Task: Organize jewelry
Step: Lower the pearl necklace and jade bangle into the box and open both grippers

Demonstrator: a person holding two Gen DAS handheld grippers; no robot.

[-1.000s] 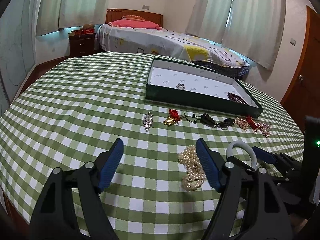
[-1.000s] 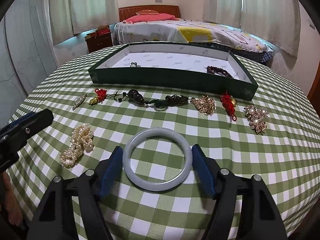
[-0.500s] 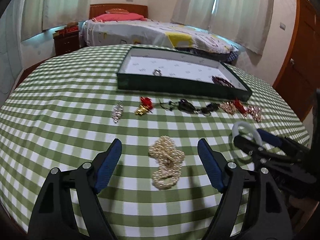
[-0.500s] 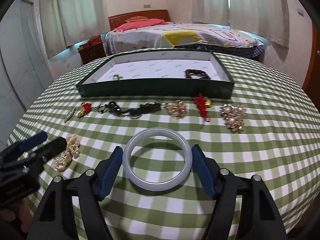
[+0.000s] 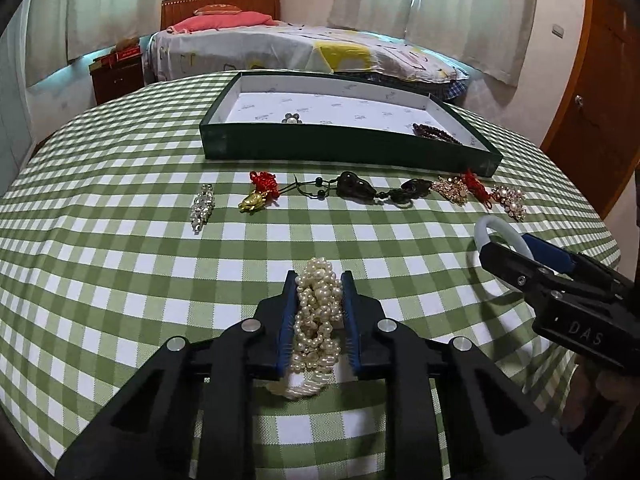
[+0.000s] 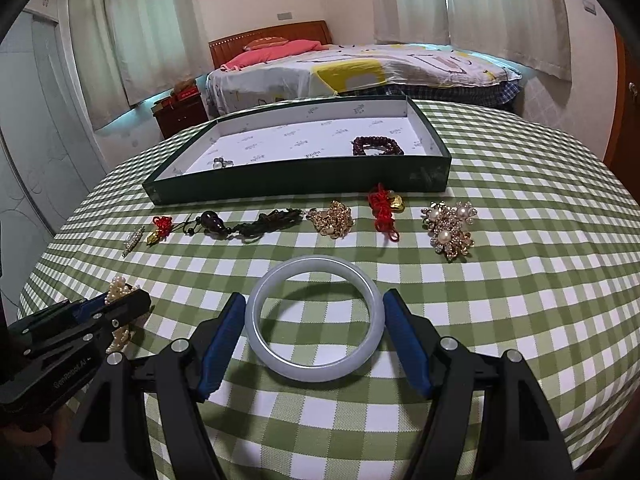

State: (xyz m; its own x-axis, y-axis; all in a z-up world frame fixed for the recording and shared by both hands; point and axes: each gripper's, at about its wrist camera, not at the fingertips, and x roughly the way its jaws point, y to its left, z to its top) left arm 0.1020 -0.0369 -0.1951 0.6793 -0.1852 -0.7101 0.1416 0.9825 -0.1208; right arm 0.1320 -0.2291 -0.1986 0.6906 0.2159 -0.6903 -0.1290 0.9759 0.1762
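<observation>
Pearls point(image 5: 318, 312), near side of the tray point(image 5: 344, 148), sit pinched in the closed left gripper point(image 5: 318, 300); right gripper point(image 6: 314, 330), open, straddles the bangle point(image 6: 314, 320). Grasp step; next probably lifting pearls trayward.

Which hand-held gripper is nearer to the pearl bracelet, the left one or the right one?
Left. The left hand-held gripper is shut on the pearl bracelet. The right hand-held gripper is off to its right, its fingers around the pale bangle.
</observation>
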